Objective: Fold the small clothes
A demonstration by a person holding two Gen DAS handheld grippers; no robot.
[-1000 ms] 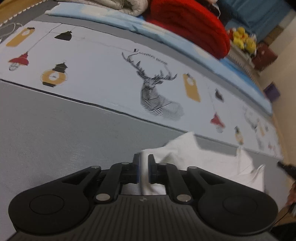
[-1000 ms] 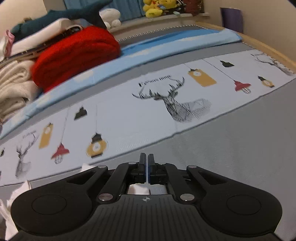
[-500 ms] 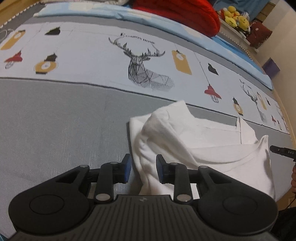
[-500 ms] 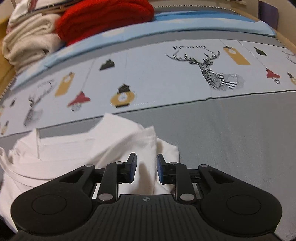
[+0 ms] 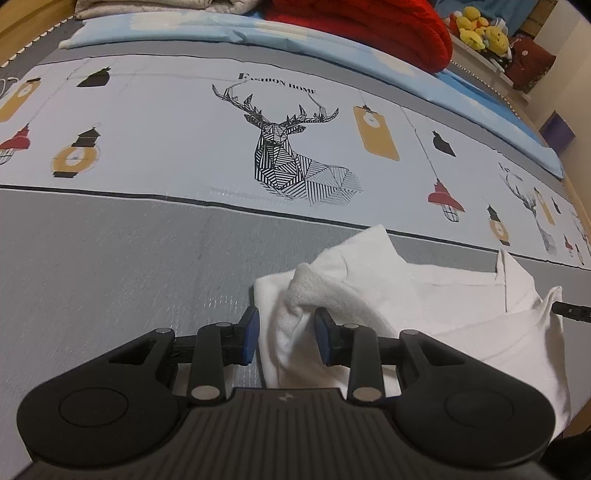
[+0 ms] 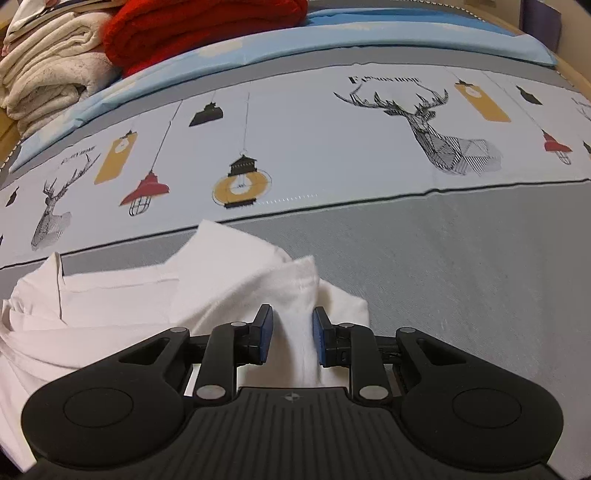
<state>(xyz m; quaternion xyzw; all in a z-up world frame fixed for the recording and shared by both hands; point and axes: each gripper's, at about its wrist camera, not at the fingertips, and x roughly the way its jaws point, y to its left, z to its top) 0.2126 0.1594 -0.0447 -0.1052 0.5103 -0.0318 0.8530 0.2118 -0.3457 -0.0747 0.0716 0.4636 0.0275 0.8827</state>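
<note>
A small white garment [image 5: 424,306] lies loosely bunched on the grey band of the bed cover [image 5: 110,266]. My left gripper [image 5: 286,338] is open, its blue pads either side of the garment's left edge, which lies slack between them. In the right wrist view the same white garment [image 6: 155,295] spreads to the left. My right gripper [image 6: 291,338] is open with a raised fold of the cloth between its pads, not pinched.
The bed cover has a pale printed strip with a deer [image 5: 288,155] and lanterns beyond the grey band. A red blanket [image 6: 192,26] and cream folded blankets [image 6: 48,77] are stacked at the far edge. Yellow plush toys [image 5: 480,29] sit at the far right.
Both grippers were shut on the white garment and holding it up a second ago. They lowered it onto the bed, opened, and the cloth now lies loose between the pads.
</note>
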